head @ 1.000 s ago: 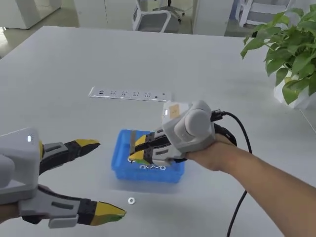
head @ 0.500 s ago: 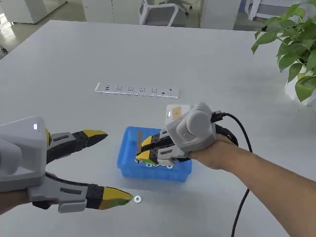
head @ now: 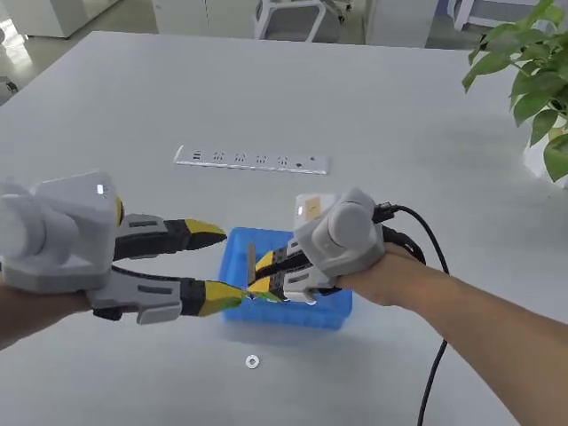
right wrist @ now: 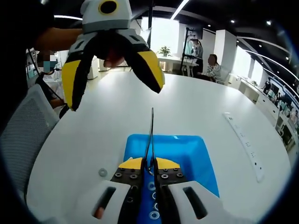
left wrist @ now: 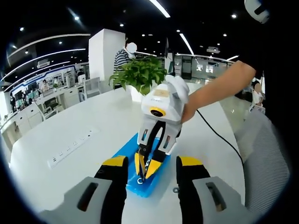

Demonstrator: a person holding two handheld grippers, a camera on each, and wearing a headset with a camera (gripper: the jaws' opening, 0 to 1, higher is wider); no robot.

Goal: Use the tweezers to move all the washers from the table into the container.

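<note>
A blue container (head: 330,312) sits on the white table, with several washers (right wrist: 152,186) lying inside it. My right gripper (head: 259,284) hovers over the container, shut on thin metal tweezers (right wrist: 150,133) that point forward over the blue floor. One washer (head: 253,361) lies on the table in front of the container; it is also the washer (right wrist: 102,172) left of my right jaws. My left gripper (head: 217,264) is open and empty, its yellow tips at the container's left edge, facing the right gripper (left wrist: 159,109).
A white power strip (head: 251,160) lies behind the container. A potted plant (head: 541,80) stands at the far right. A black cable (head: 439,266) trails from the right gripper. Office chairs stand past the table's far edge.
My left gripper has moved up and to the right, from the near-left table to the container's left edge. The right gripper has stayed over the container with the tweezers.
</note>
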